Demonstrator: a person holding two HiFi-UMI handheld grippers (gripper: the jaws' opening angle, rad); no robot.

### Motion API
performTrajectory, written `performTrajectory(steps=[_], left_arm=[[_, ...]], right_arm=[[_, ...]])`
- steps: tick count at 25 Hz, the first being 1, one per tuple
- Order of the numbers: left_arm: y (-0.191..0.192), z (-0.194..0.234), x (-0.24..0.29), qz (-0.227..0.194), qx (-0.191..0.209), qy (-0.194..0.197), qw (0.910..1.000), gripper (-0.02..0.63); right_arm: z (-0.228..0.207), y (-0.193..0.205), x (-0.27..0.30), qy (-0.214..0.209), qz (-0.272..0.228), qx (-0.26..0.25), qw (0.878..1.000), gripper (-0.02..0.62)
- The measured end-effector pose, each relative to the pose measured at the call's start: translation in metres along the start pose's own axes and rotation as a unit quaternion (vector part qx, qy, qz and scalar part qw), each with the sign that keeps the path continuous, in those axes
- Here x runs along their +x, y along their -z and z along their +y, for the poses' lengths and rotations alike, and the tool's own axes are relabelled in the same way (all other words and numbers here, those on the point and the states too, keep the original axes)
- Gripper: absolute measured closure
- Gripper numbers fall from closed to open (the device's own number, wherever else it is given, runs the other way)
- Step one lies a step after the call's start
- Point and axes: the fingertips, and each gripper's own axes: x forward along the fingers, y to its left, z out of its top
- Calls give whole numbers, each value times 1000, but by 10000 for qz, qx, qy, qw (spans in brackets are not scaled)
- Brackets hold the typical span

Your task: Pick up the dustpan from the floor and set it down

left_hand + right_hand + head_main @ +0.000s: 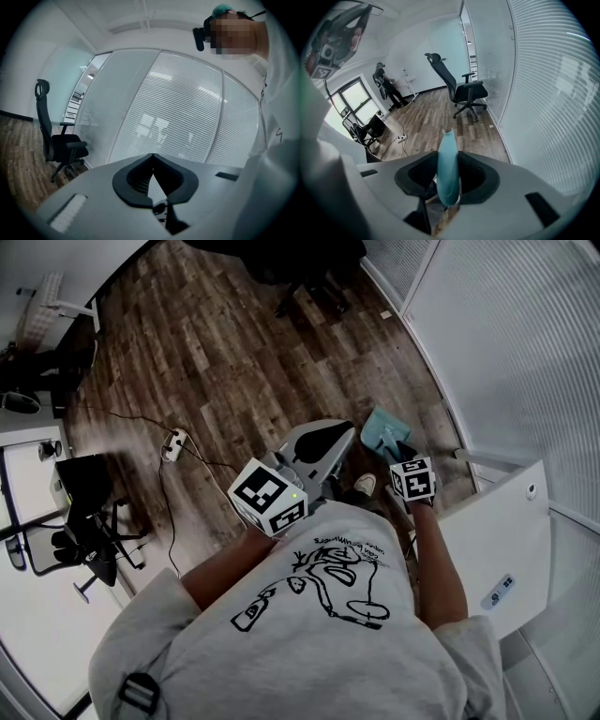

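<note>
Wood flooring [216, 352] fills the head view. At its far left stands a black office chair [89, 521]. A little to the right a power strip [173, 443] lies on the boards with its cable trailing, well apart from the work.

Next comes the left gripper [152, 159]. It is held out roughly level toward the blinds, its jaws closed tip to tip with nothing between them, so it has no part in this step.

To the right of it, the teal dustpan [382, 430] sits low by the foot of the glass wall [506, 352]. The right gripper [448, 164] is angled down over it, its jaws clamped on the handle [447, 145], which stands upright between the pads. No view shows whether the pan's blade is touching the boards yet.

The main risk is probably letting go too early. If the pan is still off the floor it would drop and clatter, perhaps against the glass or onto the shoe [366, 486] just beside it. The handle looks smooth and narrow, so the hanging pan could also swivel in the grip and land tilted on an edge. The white cabinet [497, 521] at the far right leaves little room to correct this.
</note>
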Motion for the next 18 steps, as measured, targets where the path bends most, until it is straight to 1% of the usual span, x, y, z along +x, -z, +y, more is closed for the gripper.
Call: performTrajectory(steps=[18], left_arm=[[4,1,-5,29,-11,-40,10000,604]], right_arm=[[-19,24,41,22,412,26,9991,466]])
